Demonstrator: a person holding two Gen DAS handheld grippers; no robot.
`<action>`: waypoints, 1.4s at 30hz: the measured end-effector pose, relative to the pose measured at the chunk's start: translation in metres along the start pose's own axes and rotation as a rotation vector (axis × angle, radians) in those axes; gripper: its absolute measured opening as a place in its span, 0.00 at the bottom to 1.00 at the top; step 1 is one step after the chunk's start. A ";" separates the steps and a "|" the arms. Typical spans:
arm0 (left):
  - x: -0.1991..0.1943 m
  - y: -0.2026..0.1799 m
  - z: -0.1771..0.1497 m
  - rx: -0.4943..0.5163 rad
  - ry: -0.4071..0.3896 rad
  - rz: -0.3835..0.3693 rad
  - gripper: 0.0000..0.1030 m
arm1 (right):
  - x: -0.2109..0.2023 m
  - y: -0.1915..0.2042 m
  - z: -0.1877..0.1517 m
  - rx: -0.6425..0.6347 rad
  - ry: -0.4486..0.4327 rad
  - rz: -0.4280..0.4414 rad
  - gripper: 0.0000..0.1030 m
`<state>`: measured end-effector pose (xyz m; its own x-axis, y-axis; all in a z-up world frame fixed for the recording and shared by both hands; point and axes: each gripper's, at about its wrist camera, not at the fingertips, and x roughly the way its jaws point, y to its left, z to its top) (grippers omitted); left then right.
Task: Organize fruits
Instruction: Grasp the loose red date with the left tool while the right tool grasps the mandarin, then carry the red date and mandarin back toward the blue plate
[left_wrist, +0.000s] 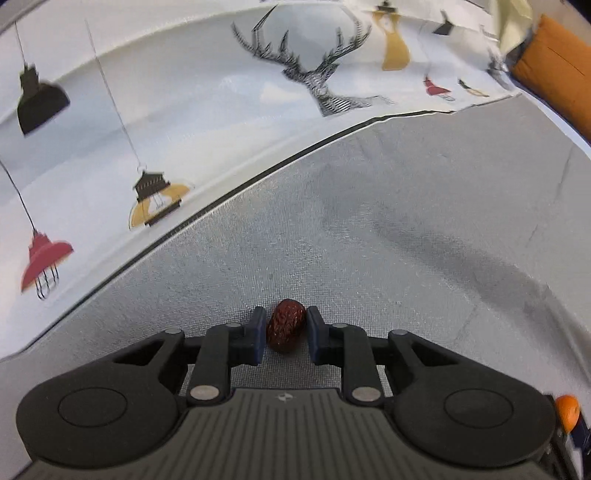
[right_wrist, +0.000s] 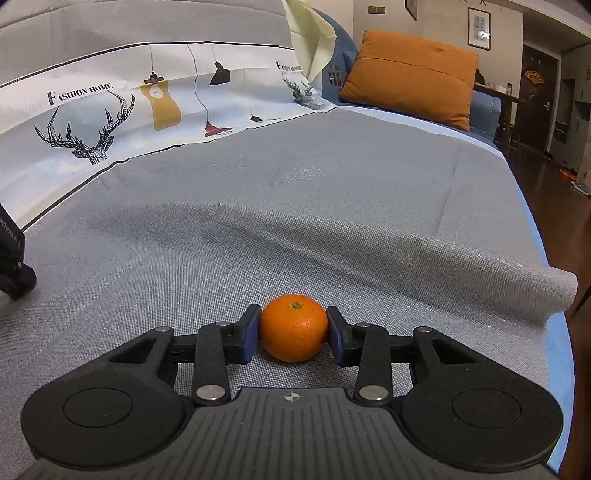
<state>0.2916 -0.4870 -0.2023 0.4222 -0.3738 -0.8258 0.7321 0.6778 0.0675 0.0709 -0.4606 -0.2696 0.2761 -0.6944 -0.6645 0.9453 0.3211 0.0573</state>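
Your left gripper (left_wrist: 286, 334) is closed narrowly around a small, wrinkled, dark red fruit, a dried red date (left_wrist: 286, 329). Both blue pads (left_wrist: 258, 334) touch its sides, and it sits at the centre of the left wrist view, just above the gripper body. Whether the date rests on the grey woven cloth (left_wrist: 388, 229) beneath it or is lifted just clear of it cannot be told.

Your right gripper (right_wrist: 293, 330) holds a round orange tangerine (right_wrist: 293, 328), its green stem spot facing up. The blue pads (right_wrist: 250, 334) press against its left and right sides, at a wider spread than your left one (the tangerine is much the larger fruit). It sits low over the same grey cloth, at the centre of the right wrist view.

In the right wrist view, a white printed sheet (right_wrist: 110, 110) with a deer head, hanging lamps and the words "FASHION HOME" lies toward 10 o'clock, beyond the cloth. An orange cushion (right_wrist: 410, 77) leans at 1 o'clock, well apart from the fruit. The cloth's edge curls into a roll (right_wrist: 554, 291) at 3 o'clock. Part of your left gripper shows at 9 o'clock, at the frame's edge.

In the left wrist view, the tangerine peeks in at 4 o'clock, near the frame's corner.
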 end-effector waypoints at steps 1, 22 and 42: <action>-0.004 -0.001 -0.002 0.009 -0.005 0.004 0.24 | -0.001 -0.001 -0.001 -0.001 -0.001 0.001 0.40; -0.380 0.084 -0.206 -0.246 -0.046 0.180 0.24 | -0.222 -0.060 0.031 -0.005 -0.166 0.429 0.36; -0.551 0.091 -0.422 -0.482 -0.089 0.318 0.24 | -0.465 -0.118 -0.056 -0.468 -0.029 0.933 0.36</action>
<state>-0.1003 0.0474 0.0232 0.6399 -0.1427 -0.7550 0.2455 0.9691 0.0249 -0.1784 -0.1393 -0.0091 0.8719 -0.0559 -0.4865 0.1951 0.9509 0.2403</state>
